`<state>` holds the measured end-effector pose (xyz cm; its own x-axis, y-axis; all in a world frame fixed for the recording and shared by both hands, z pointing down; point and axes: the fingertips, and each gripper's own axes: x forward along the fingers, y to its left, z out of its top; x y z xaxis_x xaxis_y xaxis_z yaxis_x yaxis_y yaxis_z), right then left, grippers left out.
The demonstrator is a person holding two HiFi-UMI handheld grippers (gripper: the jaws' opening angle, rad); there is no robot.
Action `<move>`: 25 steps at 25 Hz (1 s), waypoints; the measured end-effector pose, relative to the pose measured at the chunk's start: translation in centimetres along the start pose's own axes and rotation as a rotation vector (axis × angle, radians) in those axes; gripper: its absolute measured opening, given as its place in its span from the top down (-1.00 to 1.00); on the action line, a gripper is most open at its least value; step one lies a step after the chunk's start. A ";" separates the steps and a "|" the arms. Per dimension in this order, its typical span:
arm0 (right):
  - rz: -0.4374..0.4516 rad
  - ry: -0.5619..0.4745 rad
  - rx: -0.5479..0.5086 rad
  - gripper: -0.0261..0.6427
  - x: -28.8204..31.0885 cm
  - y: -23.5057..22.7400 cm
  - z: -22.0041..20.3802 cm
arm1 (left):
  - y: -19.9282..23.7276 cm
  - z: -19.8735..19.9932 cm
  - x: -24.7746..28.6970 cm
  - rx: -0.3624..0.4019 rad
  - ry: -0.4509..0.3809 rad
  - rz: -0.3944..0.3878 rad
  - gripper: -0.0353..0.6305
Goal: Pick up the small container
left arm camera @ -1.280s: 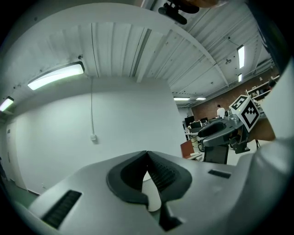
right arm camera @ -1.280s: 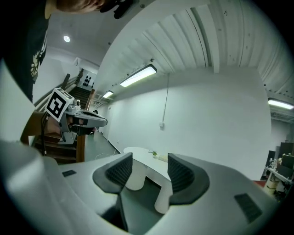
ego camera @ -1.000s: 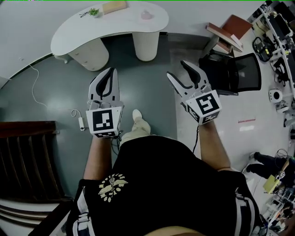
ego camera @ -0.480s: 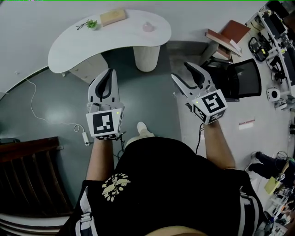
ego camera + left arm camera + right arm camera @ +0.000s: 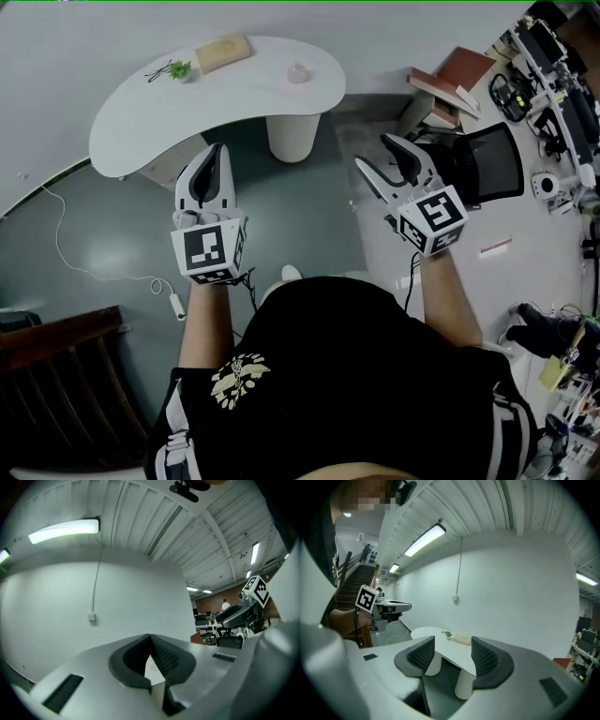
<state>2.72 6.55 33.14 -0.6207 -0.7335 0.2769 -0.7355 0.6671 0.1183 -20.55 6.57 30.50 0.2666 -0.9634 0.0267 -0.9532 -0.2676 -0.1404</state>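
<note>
The small container (image 5: 298, 72), pale pink and translucent, stands on the right part of a white kidney-shaped table (image 5: 141, 112) far ahead of me. It does not show in either gripper view. My left gripper (image 5: 214, 155) hovers in the air short of the table's near edge with its jaws shut on nothing (image 5: 151, 641). My right gripper (image 5: 380, 155) is held level with it to the right, jaws open and empty (image 5: 452, 656). Both are well short of the container.
A small green plant (image 5: 173, 68) and a tan block (image 5: 223, 52) share the table, which rests on a ribbed white pedestal (image 5: 291, 139). A black office chair (image 5: 487, 159) and stacked books (image 5: 450, 80) stand right. Dark wooden steps (image 5: 56, 375) and a floor cable (image 5: 75, 272) lie left.
The table has come nearer and lower in the head view as the person stepped toward it. Both grippers stay raised; the left stays shut and the right open.
</note>
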 end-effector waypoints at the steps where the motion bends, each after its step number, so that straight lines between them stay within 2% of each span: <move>1: -0.008 0.002 0.001 0.22 0.1 -0.2 0.1 | -0.1 0.1 0.4 -0.001 -0.006 -0.010 0.83; 6: -0.032 0.006 0.002 0.22 -0.1 -0.9 0.0 | -1.6 0.5 1.6 0.010 -0.017 -0.056 0.83; 9: -0.039 0.004 0.032 0.22 0.2 -1.5 -0.9 | -2.4 -0.1 1.9 0.036 0.017 -0.088 0.83; 14: -0.003 -0.020 0.050 0.22 2.0 -2.1 -1.3 | -2.6 -1.5 3.0 0.057 0.065 -0.090 0.83; 19: 0.042 -0.034 0.056 0.22 4.6 -3.7 -0.7 | -2.0 -0.6 5.1 0.052 -0.030 -0.053 0.83; 21: 0.051 -0.045 0.057 0.22 5.8 -4.9 -0.3 | -2.0 -1.1 6.8 0.063 -0.008 -0.065 0.83; 23: 0.062 -0.049 0.060 0.22 7.2 -6.2 -0.1 | -2.5 -2.0 9.1 0.068 0.048 -0.111 0.83; 25: 0.071 -0.046 0.068 0.22 8.8 -7.8 -0.1 | -2.6 -2.8 11.4 0.029 0.075 -0.138 0.83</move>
<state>3.00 -5.07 34.80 -0.6828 -0.6906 0.2384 -0.7048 0.7086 0.0340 -15.39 -3.79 33.92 0.3826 -0.9158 0.1220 -0.9033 -0.3985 -0.1588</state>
